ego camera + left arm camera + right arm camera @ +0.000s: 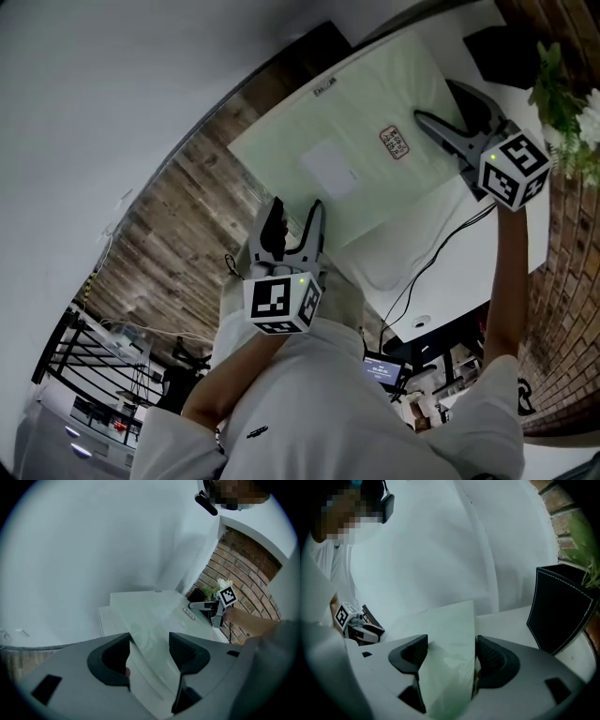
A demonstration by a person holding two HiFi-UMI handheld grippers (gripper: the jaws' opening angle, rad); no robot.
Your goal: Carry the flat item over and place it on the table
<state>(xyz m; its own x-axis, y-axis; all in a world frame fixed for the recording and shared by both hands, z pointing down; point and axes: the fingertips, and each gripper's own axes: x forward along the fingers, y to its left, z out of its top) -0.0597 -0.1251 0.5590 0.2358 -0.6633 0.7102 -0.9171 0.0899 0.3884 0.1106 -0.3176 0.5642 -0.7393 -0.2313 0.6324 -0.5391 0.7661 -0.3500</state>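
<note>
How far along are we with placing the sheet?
Carry looks done: the sheet is over the table, one end past its edge. In hand: left claw and right claw each grip an edge. Remaining: lay it flat, then release.

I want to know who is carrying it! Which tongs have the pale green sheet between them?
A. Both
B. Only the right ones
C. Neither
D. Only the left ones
A: each gripper view shows the sheet running between the tips, in the left tongs and in the right tongs, at opposite edges.
</note>
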